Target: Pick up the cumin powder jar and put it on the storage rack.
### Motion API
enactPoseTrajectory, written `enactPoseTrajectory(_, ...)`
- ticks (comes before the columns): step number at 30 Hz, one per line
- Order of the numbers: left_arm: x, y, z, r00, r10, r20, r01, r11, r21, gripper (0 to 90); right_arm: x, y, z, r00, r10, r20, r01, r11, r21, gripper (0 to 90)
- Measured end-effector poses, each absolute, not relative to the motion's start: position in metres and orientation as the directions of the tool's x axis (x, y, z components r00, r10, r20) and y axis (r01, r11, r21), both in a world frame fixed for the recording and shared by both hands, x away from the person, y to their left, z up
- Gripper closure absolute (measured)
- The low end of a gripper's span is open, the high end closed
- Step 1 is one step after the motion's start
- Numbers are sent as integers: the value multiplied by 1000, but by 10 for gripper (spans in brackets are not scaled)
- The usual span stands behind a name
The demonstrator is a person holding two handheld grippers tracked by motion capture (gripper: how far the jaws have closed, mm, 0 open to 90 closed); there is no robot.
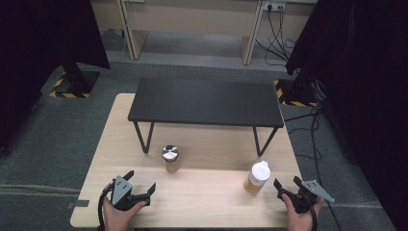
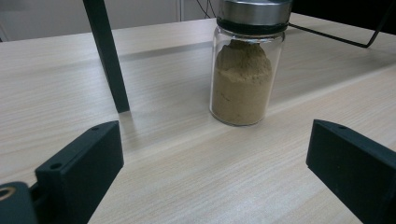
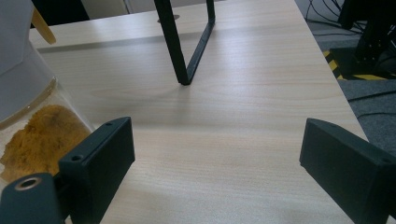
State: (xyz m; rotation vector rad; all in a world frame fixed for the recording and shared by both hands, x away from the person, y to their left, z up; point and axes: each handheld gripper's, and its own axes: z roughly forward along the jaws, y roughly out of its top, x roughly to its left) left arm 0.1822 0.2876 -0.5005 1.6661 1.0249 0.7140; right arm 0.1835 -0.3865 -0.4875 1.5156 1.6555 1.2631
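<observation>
Tabletop (image 1: pixel 207 192): spice jar (image 2: pixel 245 65) beyond left gripper's (image 2: pixel 215 172) spread fingers (image 2: pixel 81 165).

black shelf (image 1: pixel 207 102) | steel-lid jar (image 1: pixel 170 159) | white-cap jar (image 1: pixel 257 177)

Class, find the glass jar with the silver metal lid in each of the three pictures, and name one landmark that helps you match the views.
High view: the silver-lidded jar stands left of centre on the wooden table, just in front of the black shelf's left leg.
Left gripper view: upper middle, upright, brown powder inside.
Right gripper view: not in it; the jar at its left edge is the white-lidded jar.
Shared landmark: the black shelf's legs.
</observation>
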Motion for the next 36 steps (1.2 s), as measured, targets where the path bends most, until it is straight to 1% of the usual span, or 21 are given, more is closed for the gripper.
enactPoseTrajectory(12,186,288,-496,521,854,6,283,-179,942,10,183,-388,-489,-206,959,197,429,-92,898,103)
enactPoseTrajectory(13,186,285,-493,541,841,17,268,-192,944,10,183,-389,-489,-206,958,200,429,-95,898,103)
enactPoseTrajectory(19,186,273,-488,572,820,36,236,-207,949,15,182,-389,-489,-205,957,203,429,-99,898,100)
enactPoseTrajectory(24,195,264,-485,576,817,37,241,-212,947,15,183,-388,-488,-208,958,198,433,-91,897,100)
enactPoseTrajectory(30,205,249,-479,555,831,31,275,-219,936,15,183,-389,-488,-209,957,199,432,-92,897,99)
enactPoseTrajectory(36,218,239,-474,549,835,43,276,-230,933,15,184,-389,-488,-214,957,196,436,-86,896,99)
